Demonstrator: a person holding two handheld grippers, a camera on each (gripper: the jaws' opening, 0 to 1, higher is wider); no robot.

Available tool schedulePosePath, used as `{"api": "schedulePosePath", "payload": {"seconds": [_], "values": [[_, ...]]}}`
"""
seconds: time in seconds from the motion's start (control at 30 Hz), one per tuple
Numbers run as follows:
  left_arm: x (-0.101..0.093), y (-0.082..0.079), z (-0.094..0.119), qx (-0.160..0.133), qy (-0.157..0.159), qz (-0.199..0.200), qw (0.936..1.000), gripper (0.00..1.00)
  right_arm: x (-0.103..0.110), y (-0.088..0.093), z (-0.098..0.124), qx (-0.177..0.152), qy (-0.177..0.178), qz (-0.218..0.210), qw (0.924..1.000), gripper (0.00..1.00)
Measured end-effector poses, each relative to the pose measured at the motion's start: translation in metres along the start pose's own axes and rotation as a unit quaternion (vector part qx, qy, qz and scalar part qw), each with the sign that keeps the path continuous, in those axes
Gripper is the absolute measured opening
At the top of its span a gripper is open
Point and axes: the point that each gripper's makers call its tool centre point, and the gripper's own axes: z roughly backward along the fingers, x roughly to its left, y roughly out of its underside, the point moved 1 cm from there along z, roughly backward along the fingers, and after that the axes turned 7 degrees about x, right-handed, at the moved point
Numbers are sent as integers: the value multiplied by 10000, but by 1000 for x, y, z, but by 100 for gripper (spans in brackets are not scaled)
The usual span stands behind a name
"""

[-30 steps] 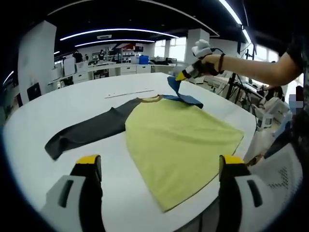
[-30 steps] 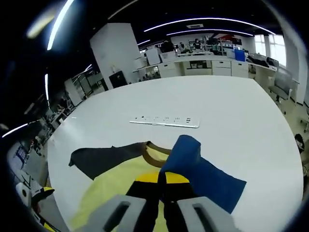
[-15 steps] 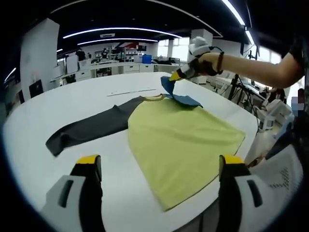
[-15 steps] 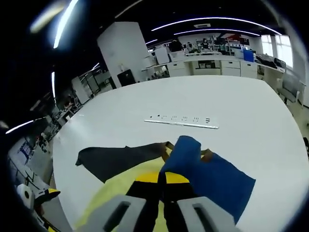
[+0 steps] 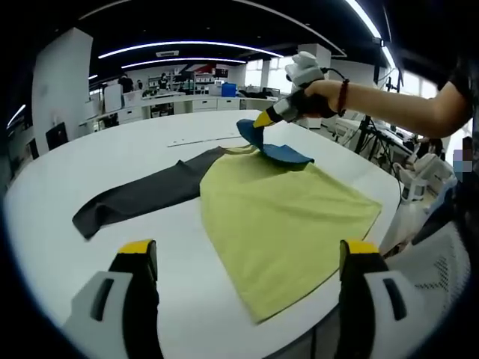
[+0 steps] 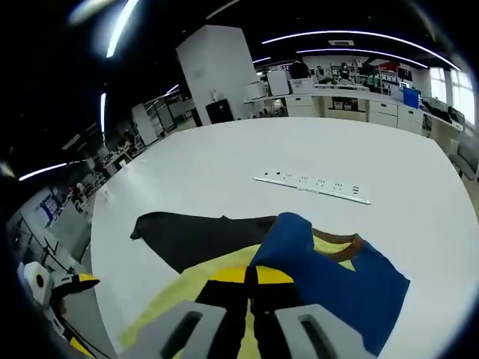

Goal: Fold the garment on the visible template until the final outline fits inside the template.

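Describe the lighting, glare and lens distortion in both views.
Left gripper view: even overhead light, ceiling strips curved by the fisheye, the white table bowed, the yellow shirt sharp with soft shadows. Right gripper view: bright streaks flare near the top, the power strip is crisp, and the right gripper, shut on the blue sleeve, looms slightly soft.

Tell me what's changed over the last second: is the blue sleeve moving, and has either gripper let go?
The right gripper, shut on the blue sleeve throughout, has carried it further inward over the collar toward the yellow body. Nothing was released. The left gripper stays open and idle near the hem; the grey sleeve and body lie flat as before on the table.
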Motion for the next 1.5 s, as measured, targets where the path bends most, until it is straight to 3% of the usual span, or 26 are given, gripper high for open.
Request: {"api": "schedulePosePath", "payload": {"seconds": [0.33, 0.67, 0.97, 1.13, 1.2, 1.23, 1.3, 1.5], "values": [[3, 2, 1, 35, -25, 41, 10000, 99, 35, 14, -7, 215, -393, 423, 9981, 0], [2, 4, 2, 42, -27, 62, 10000, 99, 36, 29, -23, 373, -195, 726, 9965, 0], [3, 3, 4, -16, -55, 106, 9999, 99, 41, 42, -41, 373, -208, 541, 9976, 0], [3, 3, 5, -42, -58, 115, 9999, 99, 61, 36, -40, 116, -957, -27, 9953, 2], [3, 4, 5, -25, -63, 113, 9999, 99, 57, 36, -38, 128, -849, 59, 9963, 2], [3, 4, 5, -21, -68, 113, 9999, 99, 49, 37, -37, 149, -590, 332, 9976, 2], [3, 4, 6, -44, -69, 107, 9999, 99, 39, 42, -37, 268, -317, 438, 9982, 2], [3, 3, 7, -75, -74, 105, 9999, 99, 34, 58, -42, 479, -278, 222, 9982, 7]]}}
